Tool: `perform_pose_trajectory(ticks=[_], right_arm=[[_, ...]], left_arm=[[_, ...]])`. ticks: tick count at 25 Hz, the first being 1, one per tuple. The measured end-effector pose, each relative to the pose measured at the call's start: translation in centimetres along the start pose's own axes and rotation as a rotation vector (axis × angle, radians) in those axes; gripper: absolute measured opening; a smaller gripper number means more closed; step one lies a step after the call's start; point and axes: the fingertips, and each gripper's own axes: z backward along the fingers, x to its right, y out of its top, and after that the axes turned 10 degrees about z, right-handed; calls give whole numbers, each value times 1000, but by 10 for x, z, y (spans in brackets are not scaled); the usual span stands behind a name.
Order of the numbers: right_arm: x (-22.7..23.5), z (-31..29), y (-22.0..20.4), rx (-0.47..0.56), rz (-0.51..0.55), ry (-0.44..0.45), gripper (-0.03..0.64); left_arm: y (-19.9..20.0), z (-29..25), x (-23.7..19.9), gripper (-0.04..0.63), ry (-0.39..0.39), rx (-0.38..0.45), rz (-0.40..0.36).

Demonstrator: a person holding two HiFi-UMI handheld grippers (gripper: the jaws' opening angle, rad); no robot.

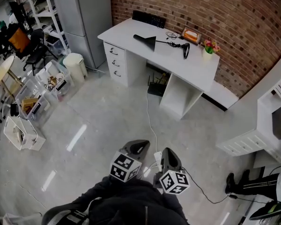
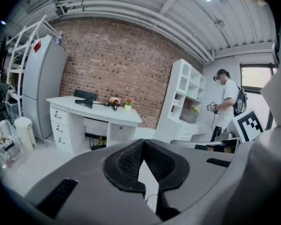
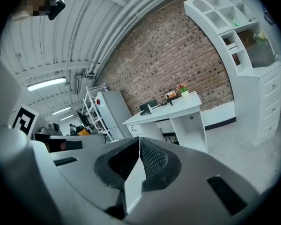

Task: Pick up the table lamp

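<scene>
The black table lamp [image 1: 152,41] stands on the white desk [image 1: 131,32] against the brick wall, its shade to the left and its arm reaching right. In the left gripper view the lamp [image 2: 87,98] is small and far off; in the right gripper view the lamp [image 3: 148,108] sits on the distant desk [image 3: 178,110]. My left gripper [image 1: 139,146] and right gripper [image 1: 168,153] hover side by side over the floor, well short of the desk. Both are shut with nothing between the pads [image 2: 131,161] [image 3: 152,158].
A keyboard [image 1: 149,18], an orange box [image 1: 190,35] and a flower pot [image 1: 209,46] share the desk. A white cable [image 1: 149,118] runs across the floor. A bin [image 1: 76,65] and clear crates [image 1: 35,95] stand left, white shelving [image 1: 267,125] right. A person [image 2: 227,102] stands by the shelving.
</scene>
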Motion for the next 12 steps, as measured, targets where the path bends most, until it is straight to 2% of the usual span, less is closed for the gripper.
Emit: perform_pose_trajectory(ticks=[5,12], right_arm=[[11,-39,25,17,6,-13,11],[7,-97,43,-8,21,12,11]], left_arm=[[36,-29,-21,2,-20,15,-3],[66,-55,-56,2,-19,11,5]])
